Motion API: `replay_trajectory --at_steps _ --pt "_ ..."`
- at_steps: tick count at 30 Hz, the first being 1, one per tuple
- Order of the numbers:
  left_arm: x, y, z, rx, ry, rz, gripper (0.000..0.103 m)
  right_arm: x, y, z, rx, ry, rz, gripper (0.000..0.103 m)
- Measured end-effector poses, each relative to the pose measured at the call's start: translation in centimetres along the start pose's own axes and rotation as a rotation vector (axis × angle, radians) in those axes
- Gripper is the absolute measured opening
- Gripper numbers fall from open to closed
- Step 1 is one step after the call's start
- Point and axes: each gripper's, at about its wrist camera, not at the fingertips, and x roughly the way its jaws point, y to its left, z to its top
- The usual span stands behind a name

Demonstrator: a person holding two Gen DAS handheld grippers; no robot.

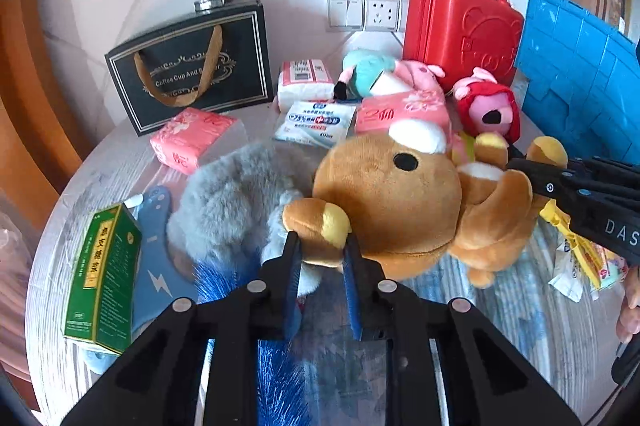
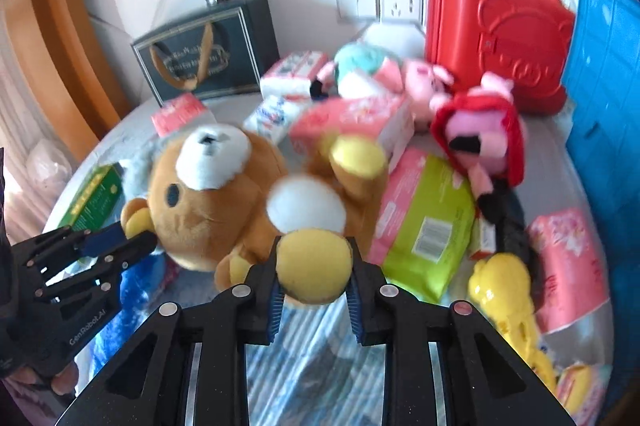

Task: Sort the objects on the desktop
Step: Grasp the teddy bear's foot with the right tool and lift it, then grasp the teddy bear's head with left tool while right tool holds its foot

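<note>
A brown plush bear [image 1: 392, 202] with a white snout hangs between both grippers above the cluttered round table [image 1: 52, 266]. My left gripper [image 1: 320, 246] is shut on one of the bear's ears. My right gripper [image 2: 314, 266] is shut on a yellow-soled paw of the bear [image 2: 224, 194]; it also shows in the left wrist view [image 1: 524, 170] at the right. The left gripper shows in the right wrist view [image 2: 132, 240] at the left. A grey furry toy [image 1: 228, 202] lies under the bear's head.
A black gift bag [image 1: 192, 66], a red case [image 1: 460, 26] and a blue crate [image 1: 580, 74] stand at the back. Pink tissue packs [image 1: 192, 138], a wipes pack [image 1: 316, 122], a green box [image 1: 104, 274], a green pack [image 2: 428, 222], pink plush toys [image 2: 484, 138] and a yellow toy [image 2: 504, 294] lie around.
</note>
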Motion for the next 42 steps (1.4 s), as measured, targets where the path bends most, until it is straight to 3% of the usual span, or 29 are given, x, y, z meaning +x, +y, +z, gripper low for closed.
replay_trajectory --at_steps 2,4,8,12,17,19,20,22,30,33,35,38,40,42 --pt "-1.8 -0.5 0.5 0.013 -0.028 0.005 0.014 -2.2 0.3 0.4 -0.015 -0.042 0.000 0.025" --pt "-4.1 -1.1 0.8 0.021 -0.068 -0.001 0.000 -4.6 0.7 0.7 -0.031 -0.087 0.002 0.025" --pt "-8.6 -3.2 1.4 0.040 -0.141 -0.014 0.000 -9.4 1.5 1.3 -0.078 -0.161 -0.007 0.024" --pt "-11.9 -5.4 1.1 0.030 -0.163 -0.042 0.000 -14.1 1.5 1.3 -0.092 -0.224 -0.030 0.024" --pt "-13.1 -7.5 -0.8 -0.004 -0.099 -0.139 0.003 -18.6 0.9 0.5 -0.090 -0.259 -0.065 0.024" --pt "-12.8 -8.5 -2.1 0.008 -0.071 -0.157 0.016 -19.3 0.7 -0.3 -0.083 -0.257 -0.072 0.024" --pt "-12.6 -8.9 -2.8 0.016 -0.061 -0.141 0.020 -19.3 0.5 -0.8 -0.077 -0.251 -0.068 0.024" --pt "-11.8 -9.4 -4.3 0.014 -0.016 -0.157 0.057 -18.5 -0.2 -2.1 -0.059 -0.222 -0.066 0.024" --pt "-8.4 -12.7 -10.6 0.054 0.148 -0.155 0.059 -13.4 -6.8 -14.3 0.088 0.081 -0.029 0.026" --pt "-8.1 -15.0 -11.6 0.083 0.170 -0.166 0.059 -13.4 -9.3 -18.0 0.127 0.150 -0.028 0.029" --pt "-8.2 -16.3 -11.6 0.108 0.172 -0.159 0.059 -14.1 -10.8 -19.2 0.157 0.148 0.000 0.030" --pt "-8.2 -18.2 -11.5 0.142 0.178 -0.135 0.059 -14.8 -12.4 -19.5 0.180 0.147 0.012 0.044" --pt "-8.0 -18.8 -11.3 0.145 0.187 -0.108 0.059 -14.7 -13.0 -19.6 0.182 0.146 0.031 0.068" --pt "-7.6 -19.2 -11.0 0.137 0.202 -0.093 0.059 -14.6 -13.5 -19.5 0.180 0.147 0.045 0.073"
